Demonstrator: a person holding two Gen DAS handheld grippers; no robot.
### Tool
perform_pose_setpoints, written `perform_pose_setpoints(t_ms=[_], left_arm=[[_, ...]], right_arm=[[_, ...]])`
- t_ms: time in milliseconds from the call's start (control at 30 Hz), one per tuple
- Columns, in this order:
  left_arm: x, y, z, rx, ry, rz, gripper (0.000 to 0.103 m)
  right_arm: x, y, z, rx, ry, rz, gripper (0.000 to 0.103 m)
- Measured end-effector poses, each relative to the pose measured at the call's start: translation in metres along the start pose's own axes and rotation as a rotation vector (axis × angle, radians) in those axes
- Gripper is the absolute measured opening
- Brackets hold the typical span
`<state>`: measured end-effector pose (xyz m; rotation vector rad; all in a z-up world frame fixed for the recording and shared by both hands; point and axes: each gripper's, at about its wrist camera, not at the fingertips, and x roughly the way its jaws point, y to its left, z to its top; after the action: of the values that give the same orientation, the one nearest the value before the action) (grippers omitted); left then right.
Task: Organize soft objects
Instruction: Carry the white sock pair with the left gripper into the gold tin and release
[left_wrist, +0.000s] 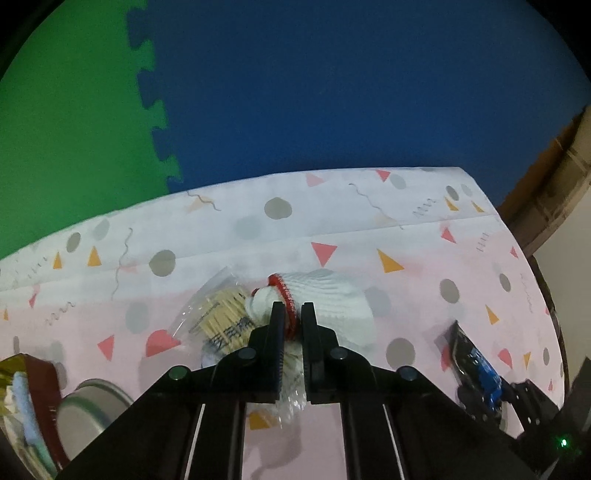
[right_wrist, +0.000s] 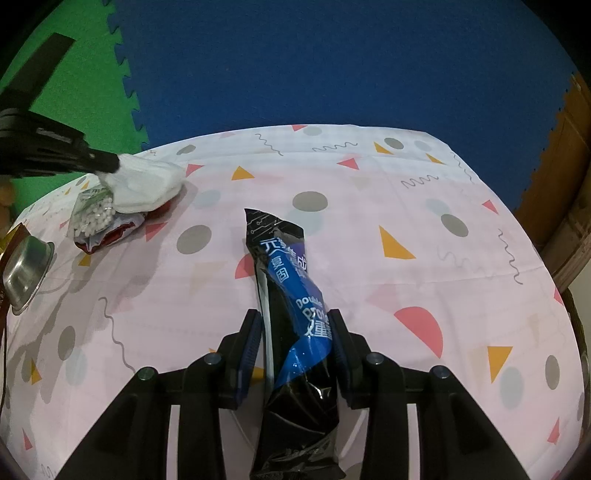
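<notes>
My left gripper is shut on a white knitted glove at its red cuff, over a clear bag of cotton swabs. The glove also shows in the right wrist view, held at the far left by the left gripper, above the bag of swabs and a red packet. My right gripper is shut on a black and blue packet, which stands between its fingers and reaches forward over the table. The packet also shows in the left wrist view.
The table wears a pink and white patterned cloth. A steel bowl sits at the left edge, also in the left wrist view, beside a dark red box. Blue and green foam mats lie beyond.
</notes>
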<state>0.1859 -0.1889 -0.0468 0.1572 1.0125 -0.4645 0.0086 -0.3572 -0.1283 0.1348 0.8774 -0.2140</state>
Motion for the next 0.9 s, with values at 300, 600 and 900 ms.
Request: perform_pose_setpoints(t_ms=[300,600,900], left_arm=[[-0.039,-0.004,-0.015,0.023,-0.030,-0.019,0.006],[-0.076,0.008,-0.033,0.022,-0.021,-0.070,0.006],[-0.104,0.029,-0.047,0.008,-0.018,-0.065,0.006]], right_arm=[[0.000,0.001,0.000,-0.003,0.001,-0.004,0.038],[0.000,0.002,-0.001,-0.005,0.001,-0.004,0.038],[0.000,0.002,-0.001,-0.008,0.001,-0.008,0.038]])
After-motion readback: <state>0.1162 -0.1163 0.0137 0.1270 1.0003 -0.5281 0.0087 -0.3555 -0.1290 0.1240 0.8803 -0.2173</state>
